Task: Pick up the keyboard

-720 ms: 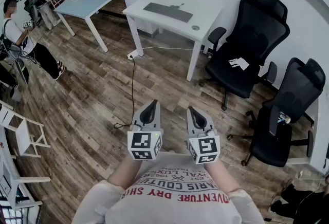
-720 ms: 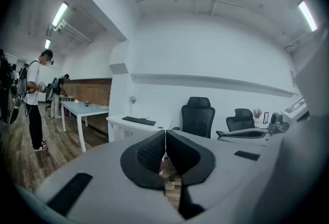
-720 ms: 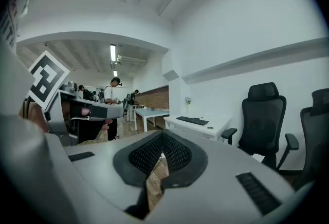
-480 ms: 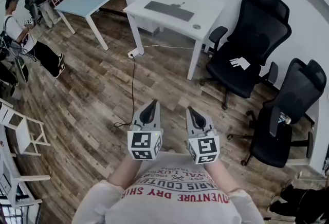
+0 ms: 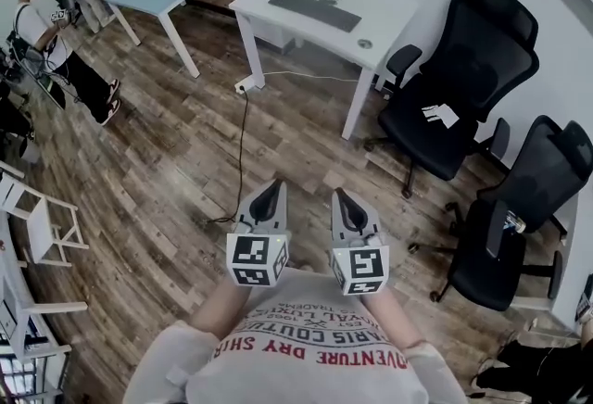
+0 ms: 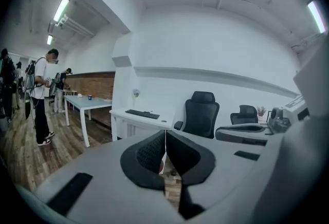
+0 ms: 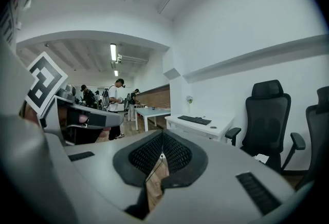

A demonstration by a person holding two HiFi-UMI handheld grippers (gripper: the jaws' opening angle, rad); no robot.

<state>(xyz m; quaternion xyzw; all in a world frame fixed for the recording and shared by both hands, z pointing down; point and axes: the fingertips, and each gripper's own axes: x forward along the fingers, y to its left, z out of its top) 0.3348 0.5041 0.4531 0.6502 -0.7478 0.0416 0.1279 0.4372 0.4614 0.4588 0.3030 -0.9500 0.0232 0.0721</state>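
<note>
Since the earlier frame our head view has shifted slightly. The white desk [image 5: 394,18] and the keyboard [image 5: 315,10] on it now sit a little further right. The power strip [image 5: 246,84] by the desk's leg sits a little higher. Both grippers keep the same place low in the view, so only our viewpoint has changed.

We hold the left gripper [image 5: 271,189] and the right gripper [image 5: 344,198] side by side, close to our chest. Both point toward the desk and tilt slightly downward, with the marker cubes nearest us. In the left gripper view the left gripper [image 6: 165,135] has its jaws pressed together with nothing between them. The right gripper [image 7: 162,142] shows the same in its own view: jaws together, empty.

The keyboard lies flat on the desk top, well apart from both grippers. It shows beyond the jaws in the left gripper view [image 6: 142,113] and in the right gripper view [image 7: 194,120]. 2 black office chairs [image 5: 463,69] stand to the right of the desk, the nearer with a white paper [image 5: 439,115] on its seat.

On our shirt [image 5: 315,360] the print appears upside down. We read "VENTURE DRY" in red and part of "ARIS COUTU" above it.
</note>
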